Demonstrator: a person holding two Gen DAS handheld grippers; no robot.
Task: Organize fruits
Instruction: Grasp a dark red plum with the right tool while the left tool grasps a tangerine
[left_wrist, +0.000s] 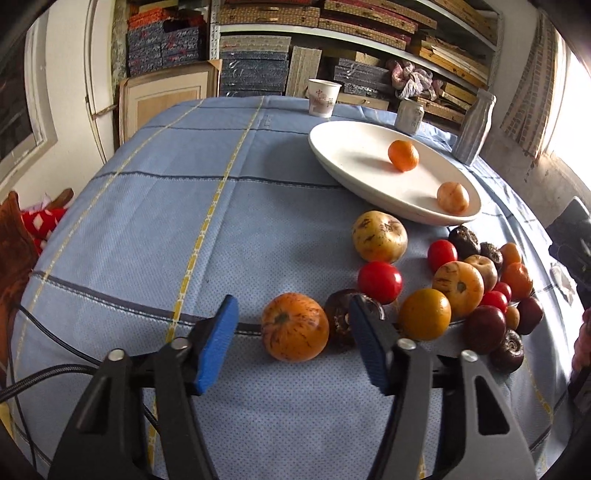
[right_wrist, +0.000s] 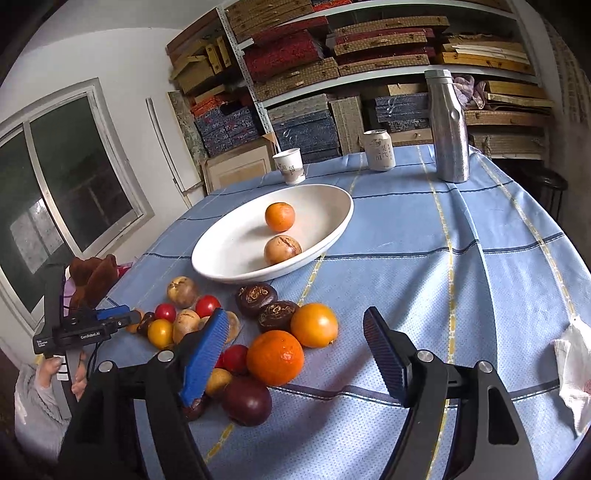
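Note:
A white oval plate (left_wrist: 354, 155) (right_wrist: 229, 247) holds an orange mandarin (left_wrist: 403, 155) (right_wrist: 279, 216) and a tan fruit (left_wrist: 453, 197) (right_wrist: 282, 250). Several loose fruits lie on the blue tablecloth in front of it. My left gripper (left_wrist: 291, 339) is open and empty, its jaws either side of a streaked orange fruit (left_wrist: 294, 326). My right gripper (right_wrist: 295, 354) is open and empty, low over the pile; a large orange (right_wrist: 275, 357) lies between its fingers. The left gripper's body also shows in the right wrist view (right_wrist: 110, 317).
A paper cup (left_wrist: 322, 96) (right_wrist: 290, 165), a drinks can (left_wrist: 409, 116) (right_wrist: 378, 150) and a metal bottle (left_wrist: 474, 125) (right_wrist: 447, 125) stand behind the plate. A white cloth (right_wrist: 576, 365) lies at the table's right edge. Shelves of boxes fill the back wall.

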